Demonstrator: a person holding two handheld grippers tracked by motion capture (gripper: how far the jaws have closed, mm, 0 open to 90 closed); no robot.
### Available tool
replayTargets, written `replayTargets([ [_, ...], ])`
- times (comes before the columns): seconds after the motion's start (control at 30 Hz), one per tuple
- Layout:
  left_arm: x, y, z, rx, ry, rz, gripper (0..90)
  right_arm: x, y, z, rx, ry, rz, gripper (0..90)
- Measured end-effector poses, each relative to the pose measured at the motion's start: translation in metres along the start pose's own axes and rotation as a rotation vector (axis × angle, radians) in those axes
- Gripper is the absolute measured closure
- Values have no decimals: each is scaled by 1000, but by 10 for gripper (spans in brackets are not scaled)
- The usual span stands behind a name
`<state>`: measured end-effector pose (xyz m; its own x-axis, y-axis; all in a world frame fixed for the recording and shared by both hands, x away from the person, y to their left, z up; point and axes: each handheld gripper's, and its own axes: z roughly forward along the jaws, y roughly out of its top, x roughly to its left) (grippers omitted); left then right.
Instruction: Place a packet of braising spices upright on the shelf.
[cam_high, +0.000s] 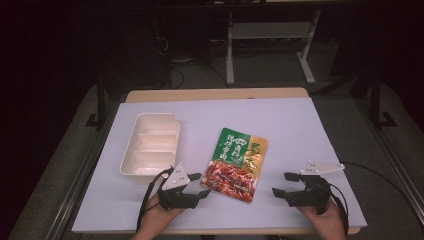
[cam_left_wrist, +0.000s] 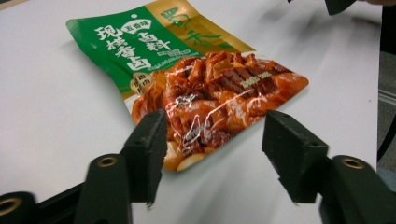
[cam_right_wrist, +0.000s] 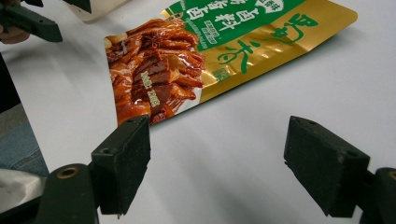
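The far edge of the room beyond the table (cam_high: 300, 125) is dark, and only pale frame legs stand out there. The small print on the seasoning packet (cam_high: 235, 164) is too fine to read. In the left gripper view the packet's near corner sits partly behind the left jaw, and in the right gripper view the packet's top runs off the frame.

The left gripper (cam_high: 196, 184) rests low at about 7 o'clock on the table, held from below by a hand (cam_high: 159, 216), its jaws spread and empty, pointing toward 2 o'clock at the packet's near corner, just short of it. The right gripper (cam_high: 286, 184) sits at about 5 o'clock, held by the other hand (cam_high: 327, 220), jaws wide apart with nothing between them, pointing toward 10 o'clock, near the packet but apart from it.

The packet lies flat at the table's centre, slightly toward 6 o'clock, between the two grippers. A white divided tray (cam_high: 150, 145) stands at about 9 o'clock, just beyond the left gripper.
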<state>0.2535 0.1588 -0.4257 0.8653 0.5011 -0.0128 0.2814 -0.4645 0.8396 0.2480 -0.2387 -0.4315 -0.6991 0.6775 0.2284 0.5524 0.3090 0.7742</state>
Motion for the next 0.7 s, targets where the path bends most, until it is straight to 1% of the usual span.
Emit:
replayTargets([
  [0.13,1,4,5,0,10,5,501,0,1,1,5,-2,2,223],
  [0.17,2,5,7,4,12,6,501,0,1,1,5,-2,2,223],
  [0.2,4,8,12,10,18,3,548,0,2,2,6,-3,0,224],
  [0.27,5,10,17,21,19,8,607,0,4,4,9,-9,-1,227],
  [0.33,6,13,23,40,28,21,642,-1,6,6,17,-18,0,229],
  [0.37,6,13,23,40,28,21,670,-2,8,8,17,-18,3,231],
  [0.4,8,15,28,54,28,29,708,-4,10,9,18,-19,7,230],
  [0.53,10,21,38,99,15,45,834,-11,20,16,26,-18,20,225],
  [0.57,10,21,38,99,15,45,851,-12,22,18,26,-18,20,225],
  [0.6,11,22,43,122,8,47,864,-13,25,20,28,-20,23,225],
  [0.63,11,22,45,135,6,48,872,-14,28,22,30,-18,26,225],
  [0.7,12,22,50,178,-1,54,891,-18,34,28,46,-5,45,218],
])
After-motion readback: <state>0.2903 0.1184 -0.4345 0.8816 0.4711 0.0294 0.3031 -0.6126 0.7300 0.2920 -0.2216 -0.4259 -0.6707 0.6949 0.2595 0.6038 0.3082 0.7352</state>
